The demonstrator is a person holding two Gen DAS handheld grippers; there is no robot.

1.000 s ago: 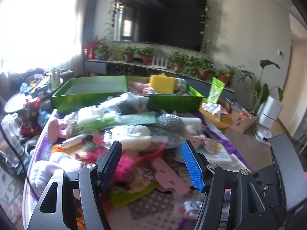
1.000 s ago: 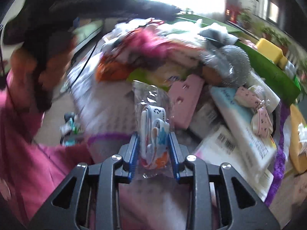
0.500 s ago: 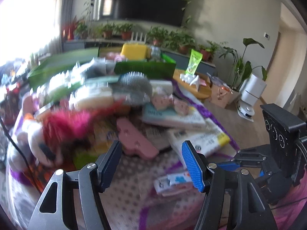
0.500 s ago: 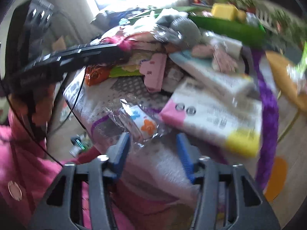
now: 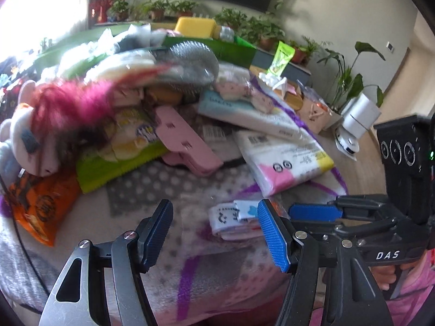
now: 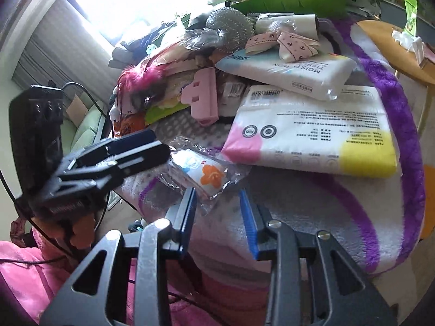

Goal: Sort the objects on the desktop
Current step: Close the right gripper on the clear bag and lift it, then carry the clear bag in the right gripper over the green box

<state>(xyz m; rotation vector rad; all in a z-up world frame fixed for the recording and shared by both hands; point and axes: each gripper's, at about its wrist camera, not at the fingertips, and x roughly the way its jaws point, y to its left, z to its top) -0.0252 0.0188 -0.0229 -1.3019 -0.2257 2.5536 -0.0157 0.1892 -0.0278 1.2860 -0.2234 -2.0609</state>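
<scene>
A clear bag of folded printed socks [image 6: 206, 175] [image 5: 235, 217] lies on the dotted blanket near its front edge. My right gripper [image 6: 217, 203] hovers just short of it. Its jaws are closing, one loose corner of the bag lies between the tips, and the pads do not press it. My left gripper [image 5: 214, 212] is open and tilted down over the blanket, with the bag just beyond its blue right finger [image 5: 272, 233]. In the right wrist view its dark fingers [image 6: 136, 149] reach in from the left, beside the bag.
Behind the bag is a heap: a pink clip [image 5: 187, 141], two tissue packs [image 6: 310, 133], a pink-haired plush toy [image 5: 62, 108], a steel scourer [image 6: 229, 28], snack bags [image 5: 35, 201]. A green tray [image 6: 288, 0] stands at the back. A person's pink sleeve [image 6: 24, 269] is lower left.
The right gripper was shut on the sock bag a second ago; it has let go and the bag now lies on the blanket. The left gripper has tipped down towards it.
</scene>
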